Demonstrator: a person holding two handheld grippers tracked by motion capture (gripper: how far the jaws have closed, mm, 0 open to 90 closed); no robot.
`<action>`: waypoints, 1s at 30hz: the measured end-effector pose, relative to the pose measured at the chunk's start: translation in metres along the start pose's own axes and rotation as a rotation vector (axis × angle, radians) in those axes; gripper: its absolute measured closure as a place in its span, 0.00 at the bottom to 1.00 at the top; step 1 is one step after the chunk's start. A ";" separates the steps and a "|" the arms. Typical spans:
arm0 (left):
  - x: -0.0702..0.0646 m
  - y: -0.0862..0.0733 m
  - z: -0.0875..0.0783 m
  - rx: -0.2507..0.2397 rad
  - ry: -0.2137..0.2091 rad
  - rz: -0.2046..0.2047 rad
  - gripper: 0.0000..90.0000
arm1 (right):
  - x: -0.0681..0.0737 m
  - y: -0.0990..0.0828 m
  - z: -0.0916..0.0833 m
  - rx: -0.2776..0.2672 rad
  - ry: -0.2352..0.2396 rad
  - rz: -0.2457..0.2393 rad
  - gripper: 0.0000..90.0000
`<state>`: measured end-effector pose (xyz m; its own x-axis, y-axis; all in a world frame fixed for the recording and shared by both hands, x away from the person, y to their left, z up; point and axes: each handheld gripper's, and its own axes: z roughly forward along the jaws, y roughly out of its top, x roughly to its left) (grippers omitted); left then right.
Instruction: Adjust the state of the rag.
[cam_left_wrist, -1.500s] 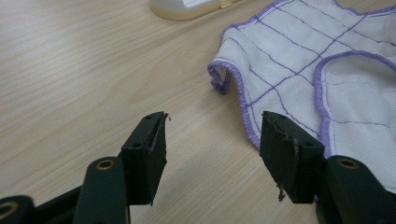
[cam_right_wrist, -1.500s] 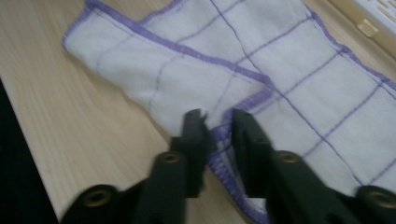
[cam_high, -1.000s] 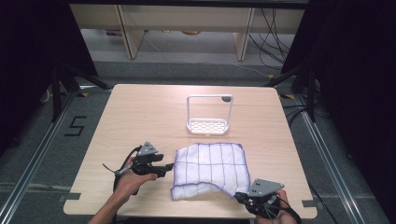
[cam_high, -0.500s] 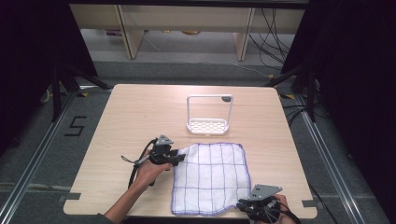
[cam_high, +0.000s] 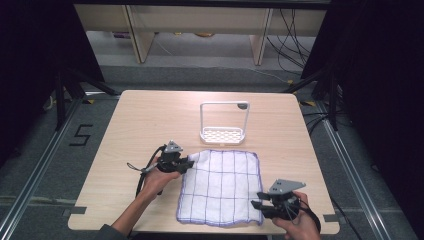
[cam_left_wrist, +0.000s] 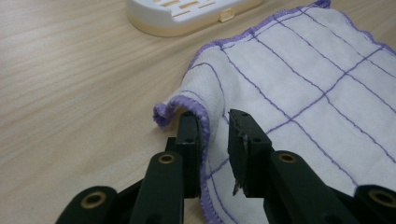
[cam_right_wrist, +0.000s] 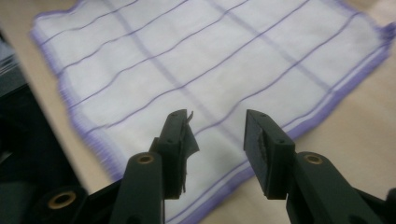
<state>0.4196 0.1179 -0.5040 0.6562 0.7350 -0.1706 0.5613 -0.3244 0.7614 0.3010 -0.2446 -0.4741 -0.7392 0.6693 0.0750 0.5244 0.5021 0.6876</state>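
Observation:
A white cloth with a purple grid (cam_high: 220, 187) lies spread flat on the wooden table (cam_high: 150, 115). My left gripper (cam_high: 191, 163) is at the cloth's far left corner. In the left gripper view its jaws (cam_left_wrist: 215, 123) have just been closing, with the curled purple hem of the cloth (cam_left_wrist: 303, 79) between them and a narrow gap still visible. My right gripper (cam_high: 256, 206) is at the near right corner. In the right gripper view its jaws (cam_right_wrist: 217, 123) have just been opening and stand apart over the cloth (cam_right_wrist: 187, 60), holding nothing.
A white slotted tray with a tall wire frame (cam_high: 223, 135) stands just beyond the cloth, and its base (cam_left_wrist: 187, 14) is close ahead in the left gripper view. The table's near edge runs just below the right gripper. Shelving and cables lie past the far edge.
The left gripper moved right to the cloth's far left corner and narrowed its jaws. The right gripper let go of the near right corner, and the cloth now lies flat.

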 end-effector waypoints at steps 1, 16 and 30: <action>0.000 0.000 -0.001 -0.001 0.000 0.003 0.82 | -0.008 0.005 0.002 -0.006 -0.035 0.011 0.66; 0.022 0.017 -0.008 -0.031 0.012 -0.123 0.53 | -0.089 0.061 0.035 -0.014 -0.184 0.135 0.62; 0.019 0.037 0.023 0.072 -0.010 -0.132 0.49 | -0.116 0.080 0.072 0.074 -0.205 0.195 0.66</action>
<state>0.4644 0.1066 -0.4932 0.5795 0.7680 -0.2726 0.6775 -0.2681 0.6849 0.4590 -0.2422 -0.4798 -0.5243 0.8502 0.0476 0.6830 0.3865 0.6197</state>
